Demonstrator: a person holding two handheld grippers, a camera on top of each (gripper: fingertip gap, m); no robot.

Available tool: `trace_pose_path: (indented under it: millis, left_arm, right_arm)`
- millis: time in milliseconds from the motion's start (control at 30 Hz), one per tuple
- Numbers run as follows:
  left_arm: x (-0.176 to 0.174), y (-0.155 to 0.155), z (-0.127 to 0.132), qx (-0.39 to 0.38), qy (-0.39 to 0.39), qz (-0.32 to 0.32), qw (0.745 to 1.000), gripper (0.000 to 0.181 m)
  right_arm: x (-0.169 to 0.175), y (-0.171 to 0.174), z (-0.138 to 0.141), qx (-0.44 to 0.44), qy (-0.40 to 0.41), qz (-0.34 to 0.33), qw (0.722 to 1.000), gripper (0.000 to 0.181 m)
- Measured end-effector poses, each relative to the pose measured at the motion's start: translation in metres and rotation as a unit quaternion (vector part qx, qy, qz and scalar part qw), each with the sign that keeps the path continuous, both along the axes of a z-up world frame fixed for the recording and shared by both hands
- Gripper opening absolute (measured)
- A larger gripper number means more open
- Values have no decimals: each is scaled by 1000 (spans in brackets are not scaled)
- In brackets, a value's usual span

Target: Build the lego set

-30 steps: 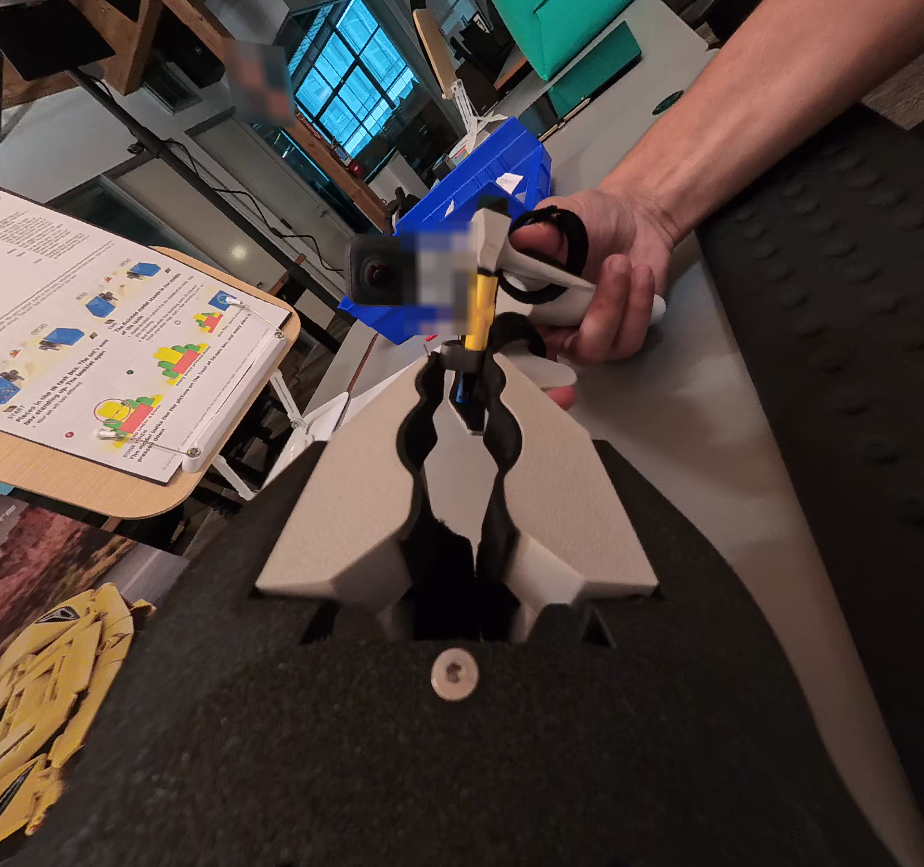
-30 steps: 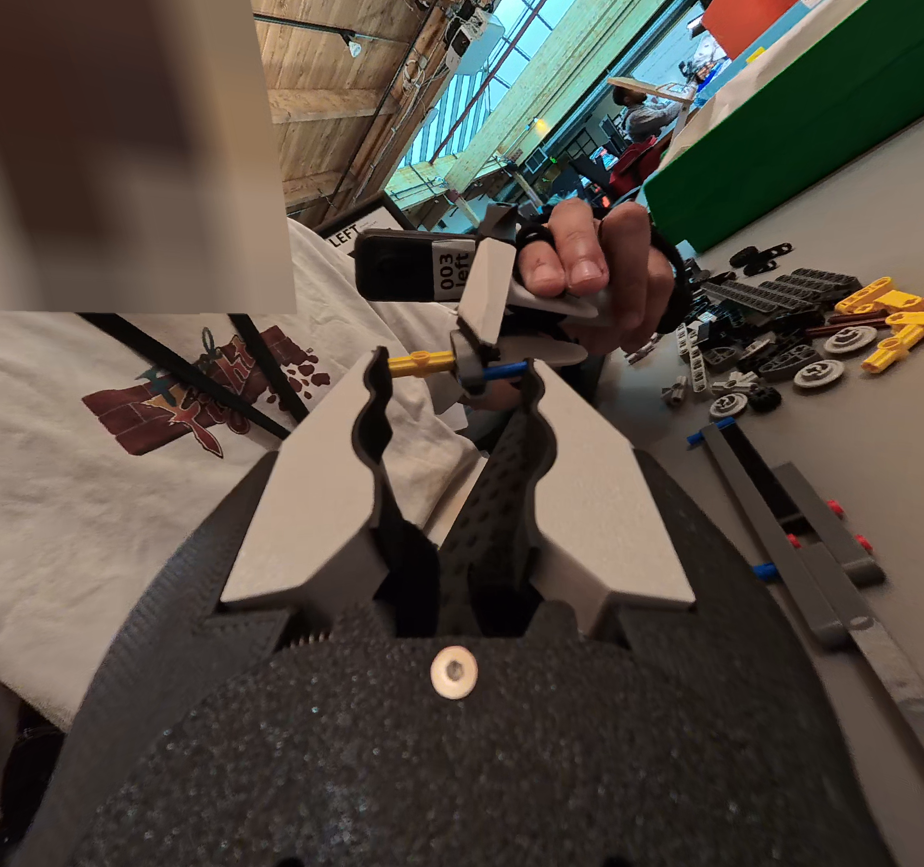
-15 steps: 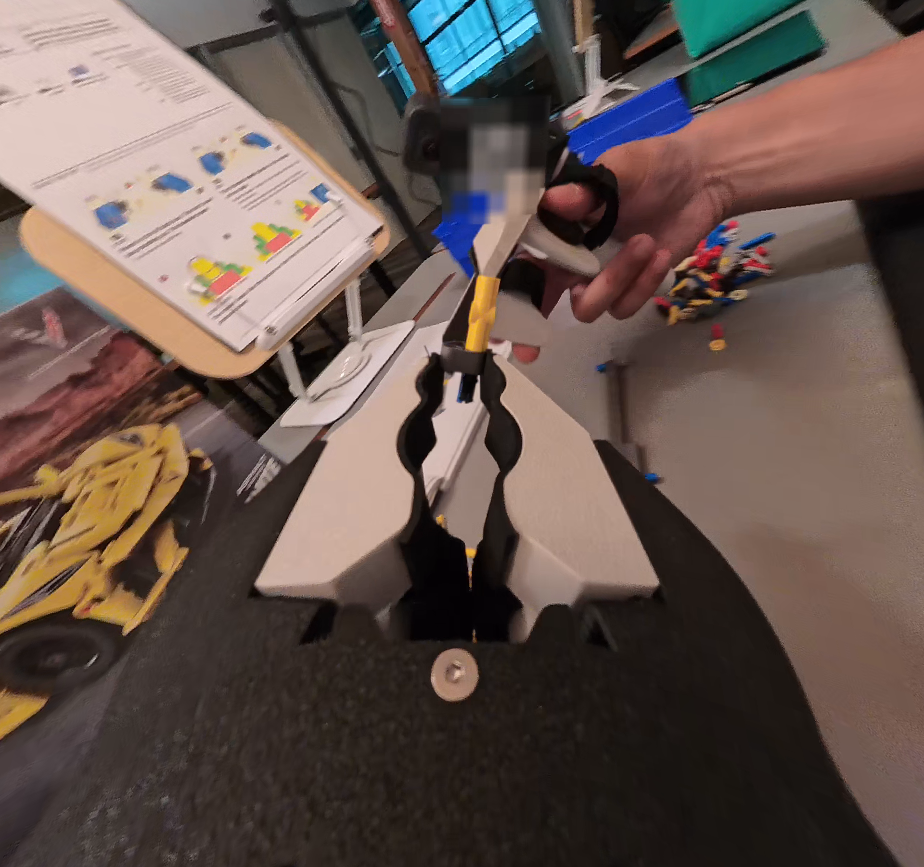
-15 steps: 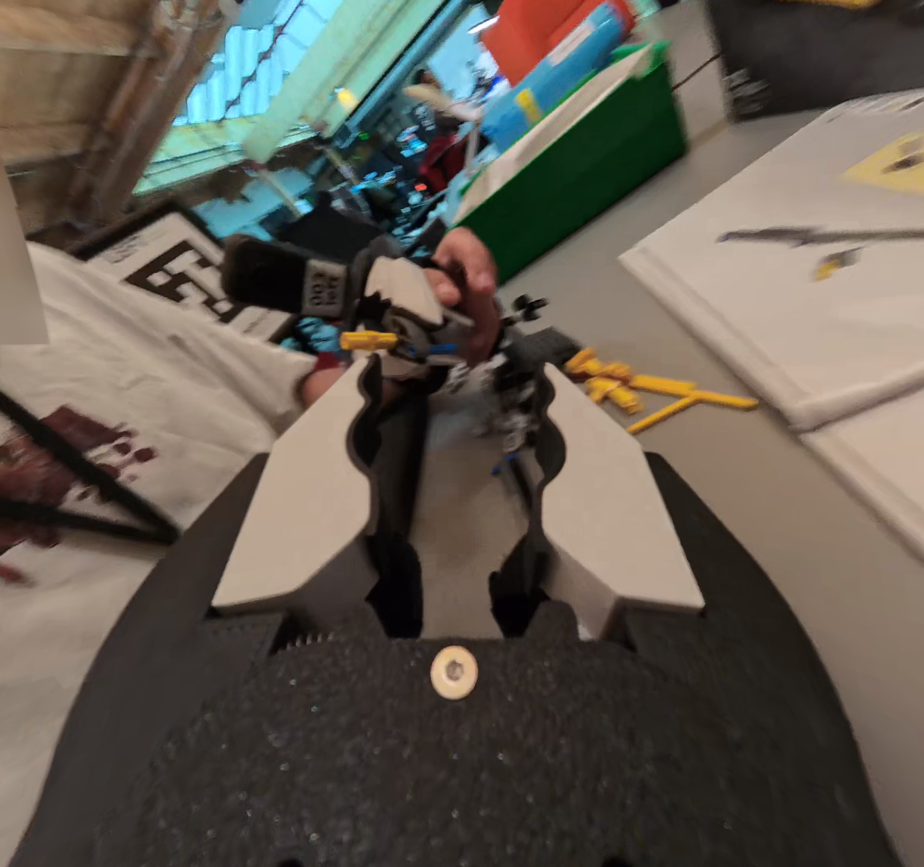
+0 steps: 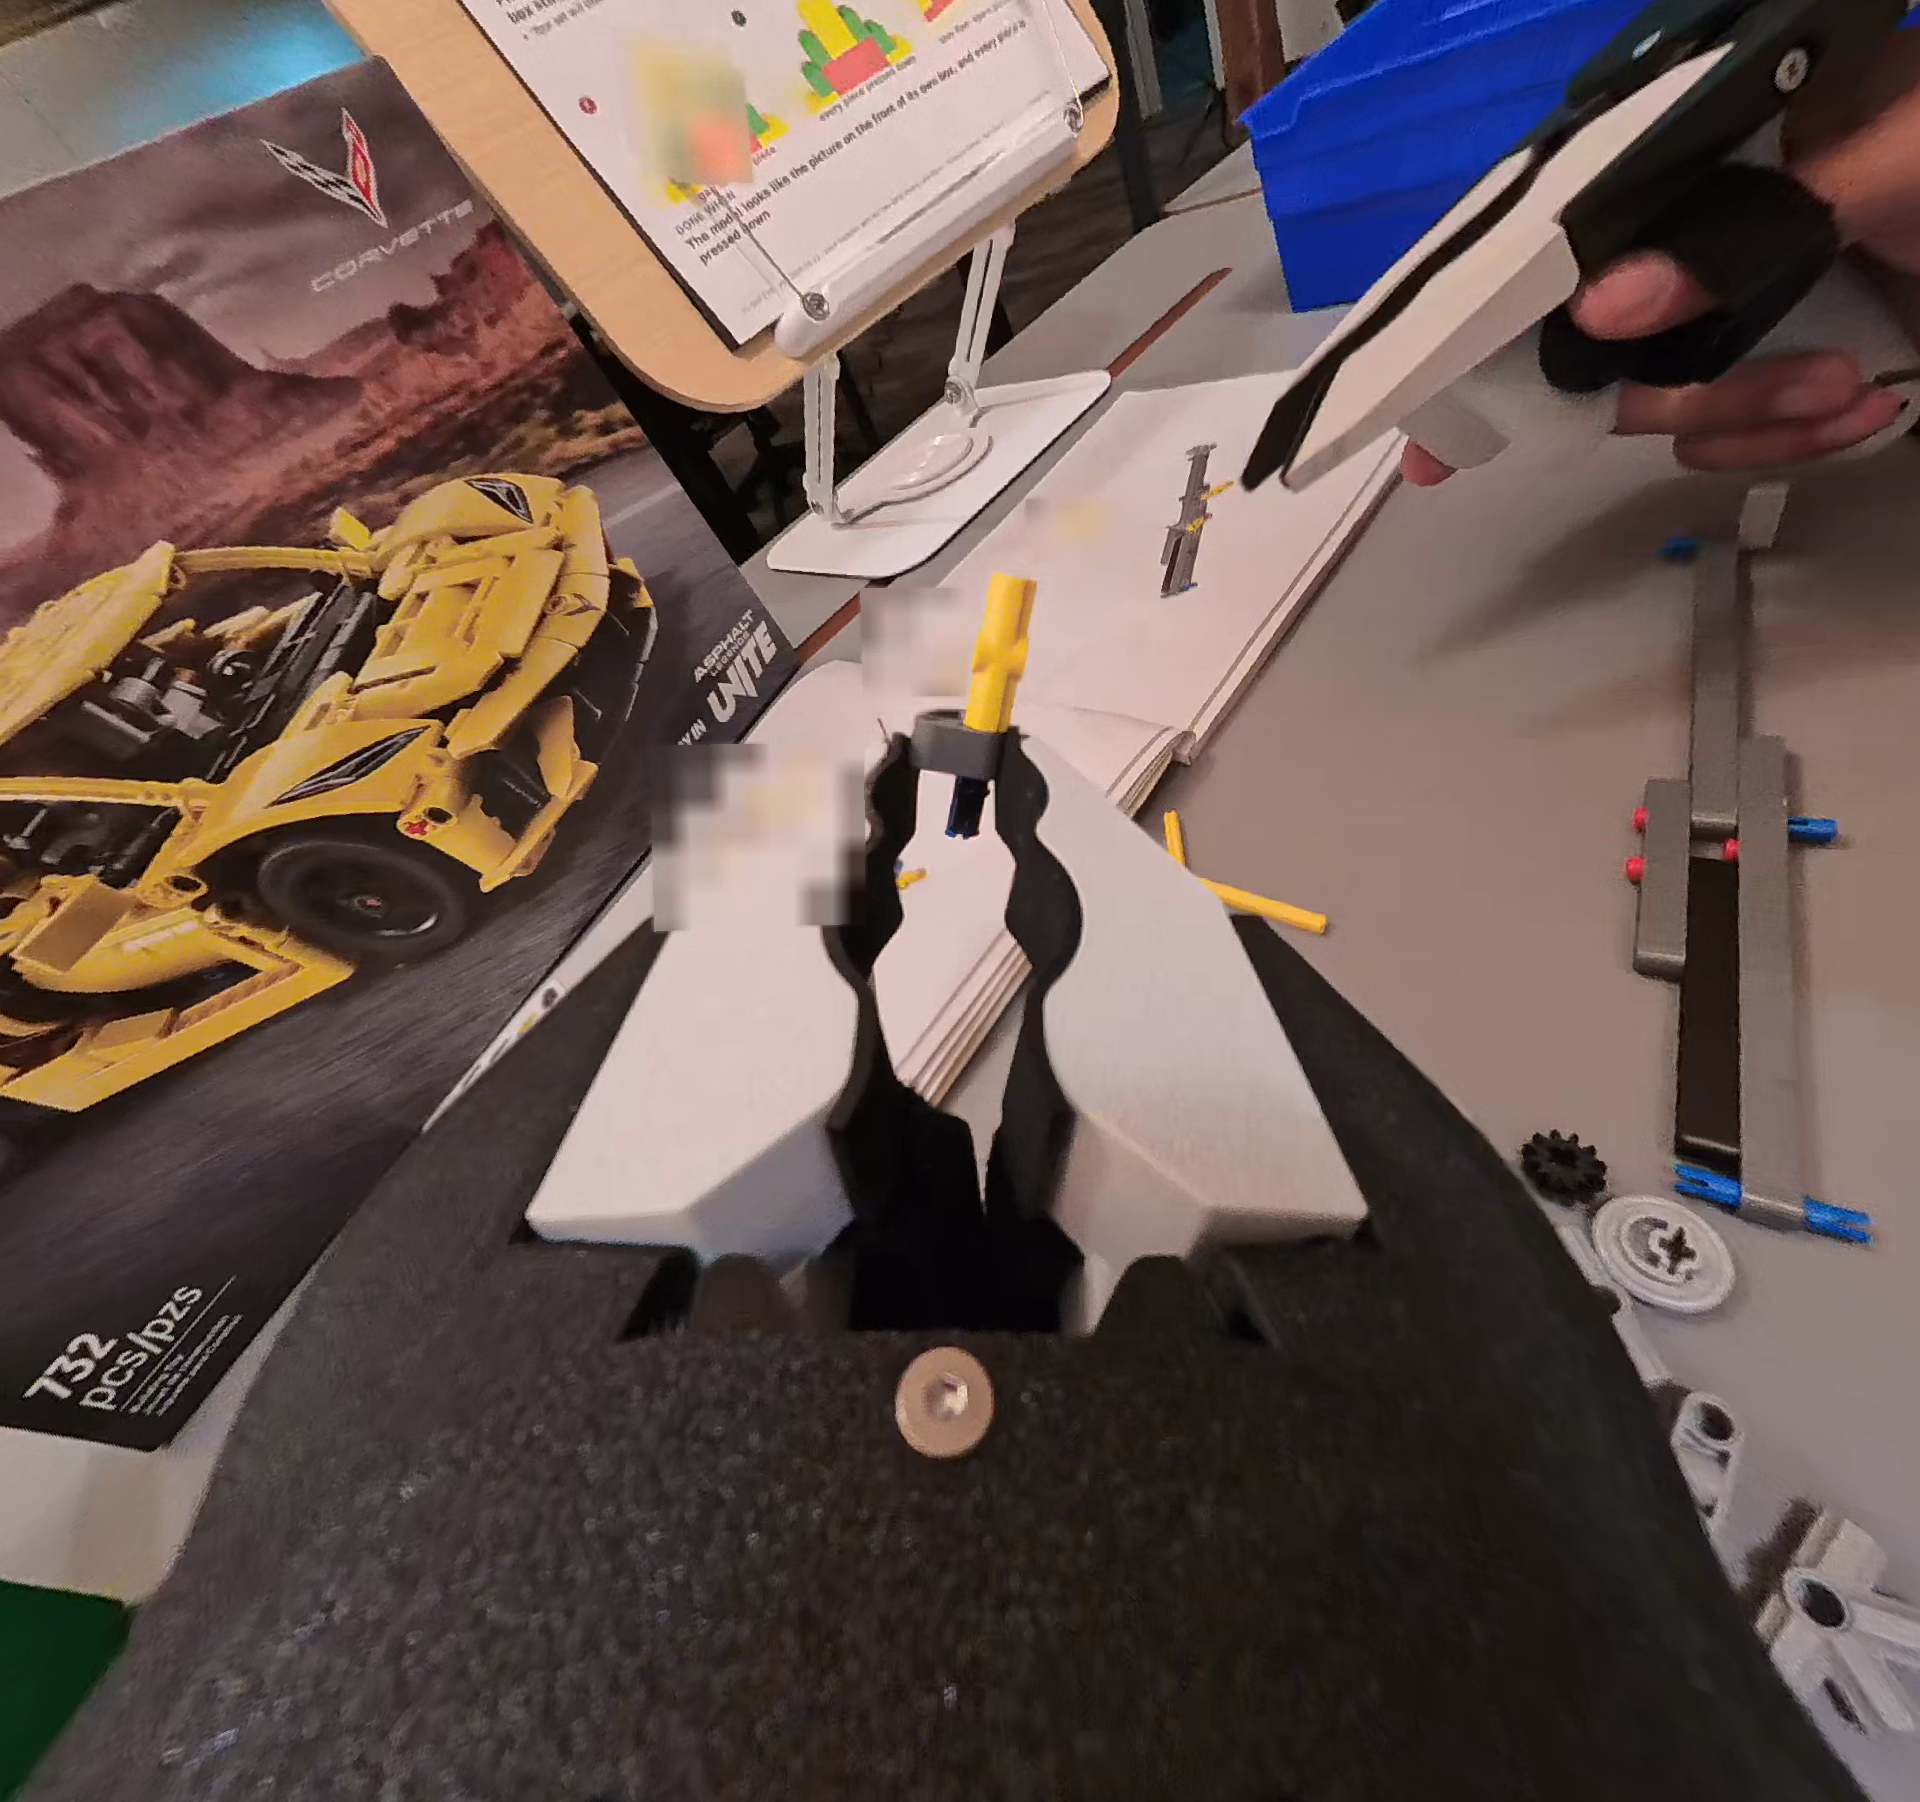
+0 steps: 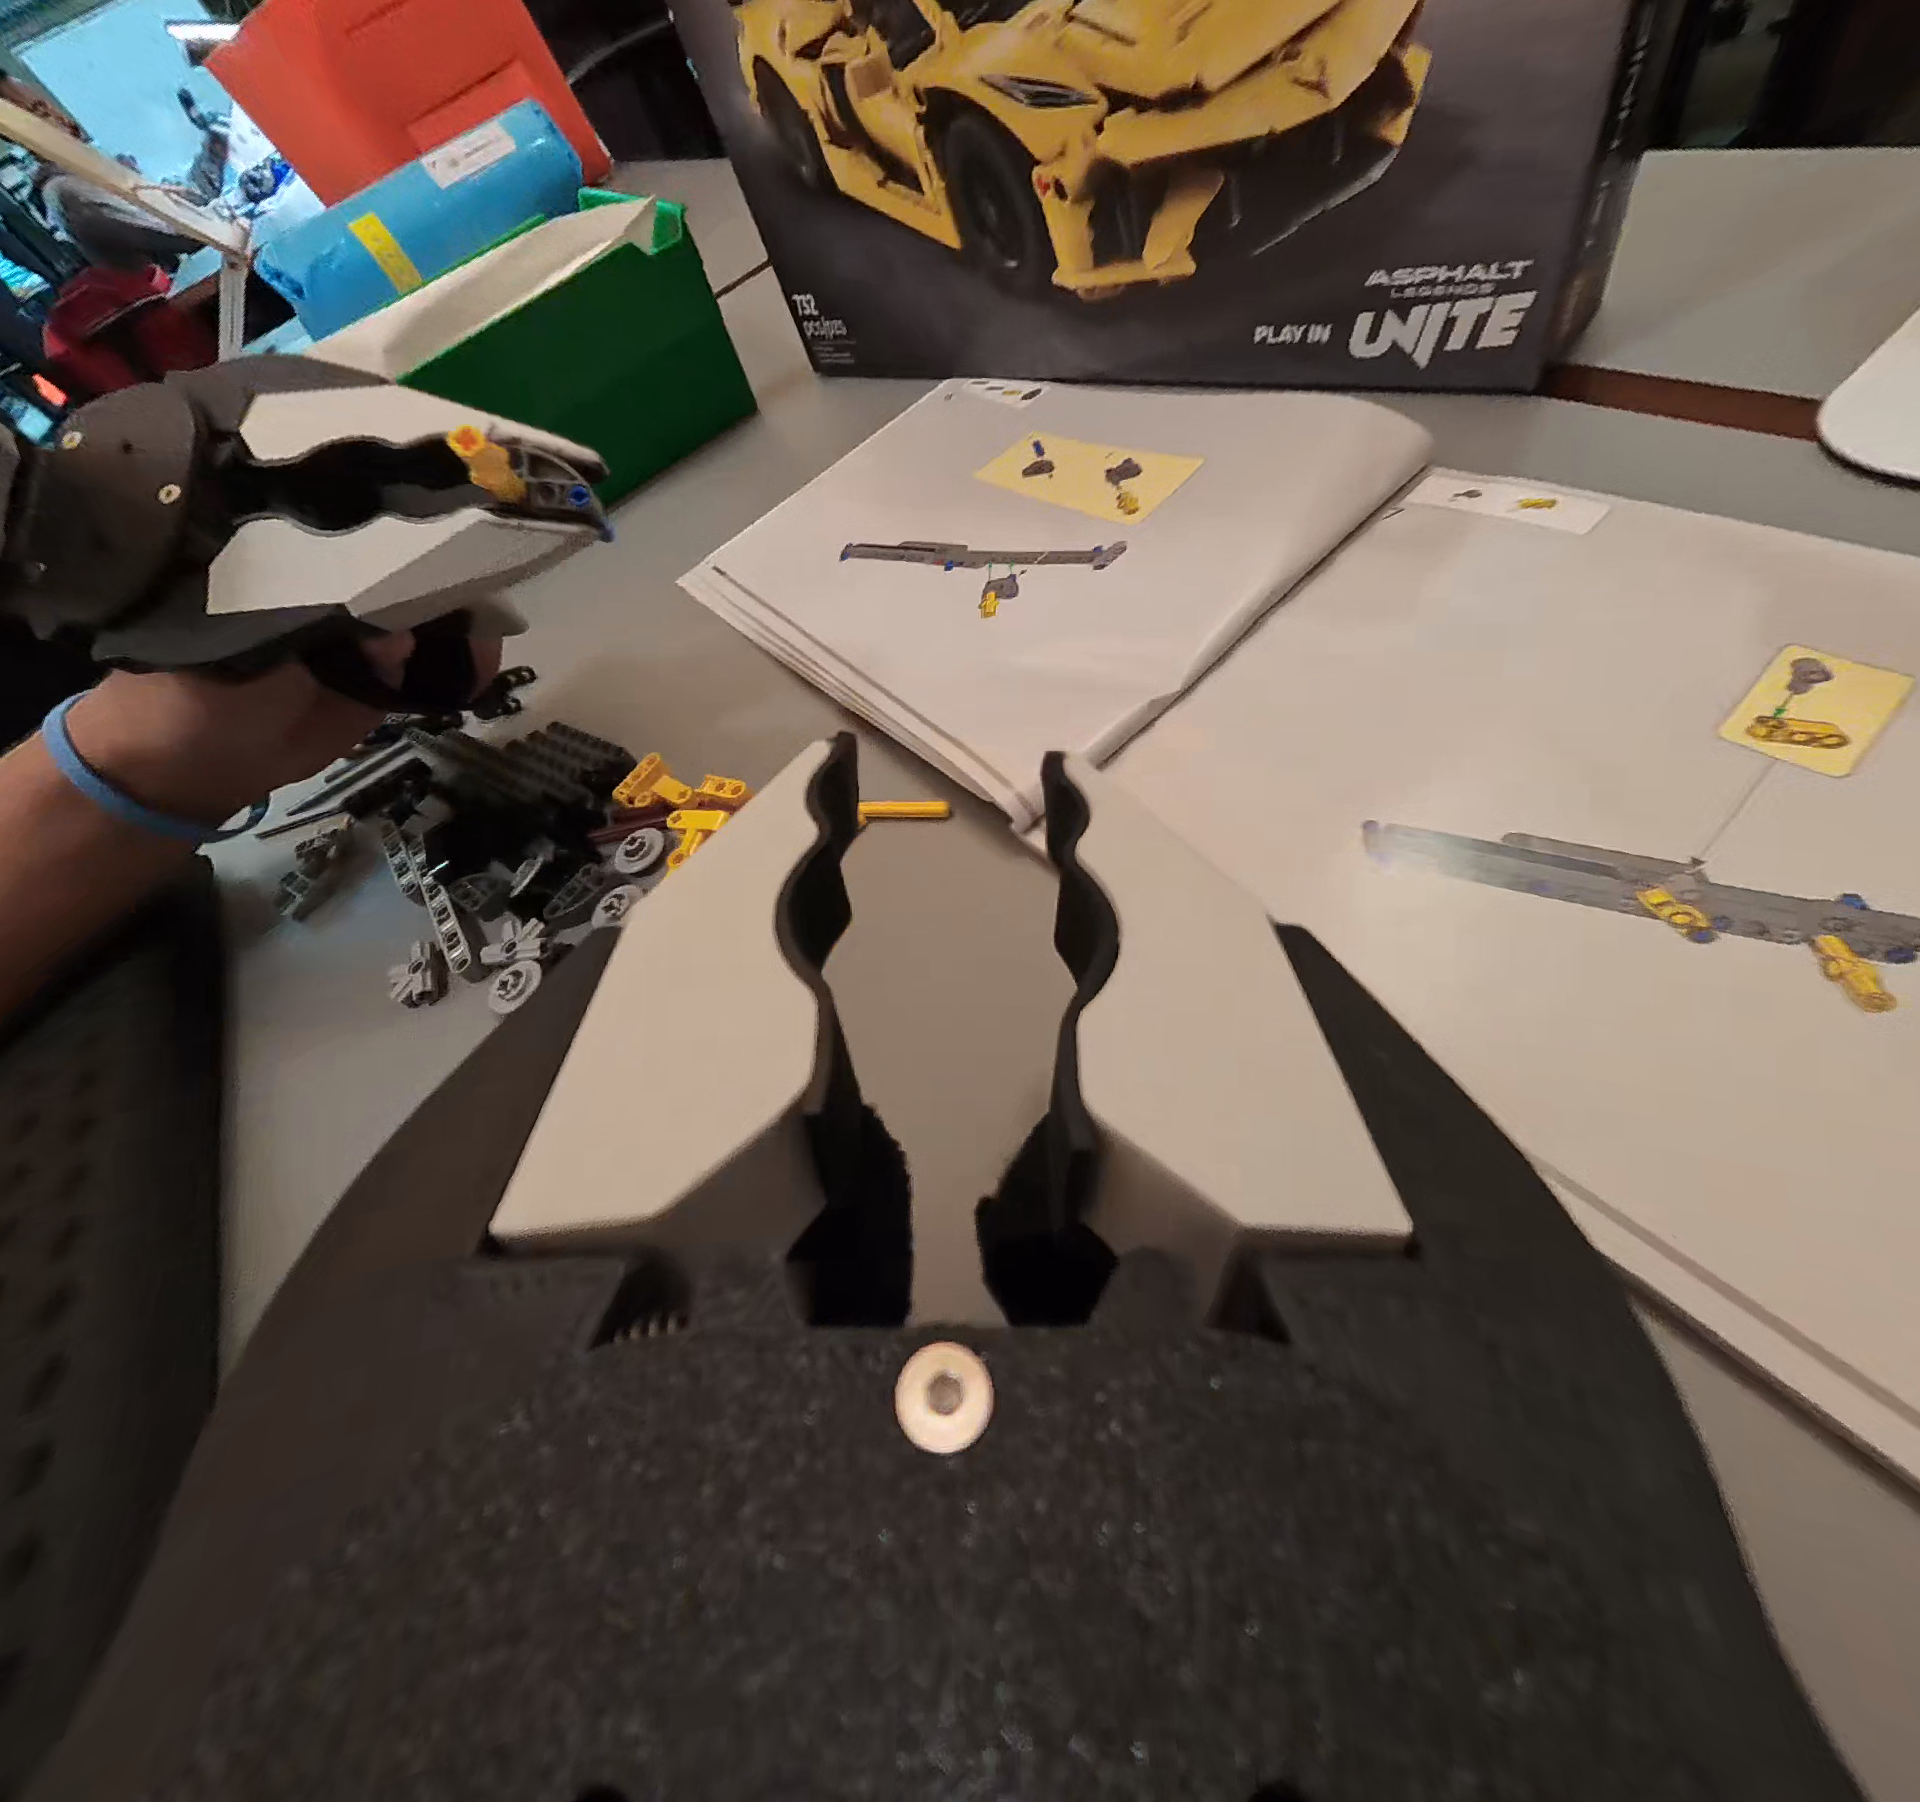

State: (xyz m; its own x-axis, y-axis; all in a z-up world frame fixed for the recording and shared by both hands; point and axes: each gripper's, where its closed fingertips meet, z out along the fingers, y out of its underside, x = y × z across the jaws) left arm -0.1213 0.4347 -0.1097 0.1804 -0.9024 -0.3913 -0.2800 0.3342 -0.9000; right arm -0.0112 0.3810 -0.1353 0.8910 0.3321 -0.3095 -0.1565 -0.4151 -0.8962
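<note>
Left hand-held gripper [image 5: 951, 776] is clamped on the little grey-and-yellow connector piece [image 5: 977, 703], held up off the bench [image 5: 1455, 765] beside the open manual [image 6: 1039, 526], probably for checking the step. Right hand-held gripper [image 6: 948, 786] is spread, nothing in it, over the bench.

Both tools look alike: the left hand-held gripper [image 5: 951, 765] shows two pale grey wedge fingers with wavy black inner pads on a grainy black body, one silver screw at centre. The right hand-held gripper [image 6: 948, 786] repeats it, screw and all. Black finger straps wrap the handles, and a blue wristband [image 6: 99, 784] circles the left wrist.
</note>
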Motion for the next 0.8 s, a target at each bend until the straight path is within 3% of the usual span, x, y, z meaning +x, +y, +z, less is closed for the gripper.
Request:
trace_pose_path:
  millis: [133,233,367,567,800]
  left_arm:
    - [3,2,-14,2,28,8,1000,13]
    - [3,7,-19,-2,36,16,999,13]
    - [1,15,-26,-17,45,29,998,13]
    - [-3,30,-25,-17,36,61,997,13]
    - [0,27,-28,-9,41,54,998,13]
  right_arm:
    - [-3,-2,-9,-18,12,16,1000,33]
    - [6,-2,7,21,-6,-6,1000,22]
    - [8,-4,7,25,-27,-2,999,32]
    - [2,-5,3,16,-16,16,1000,29]
    - [-5,-6,-2,11,-36,30,999,28]
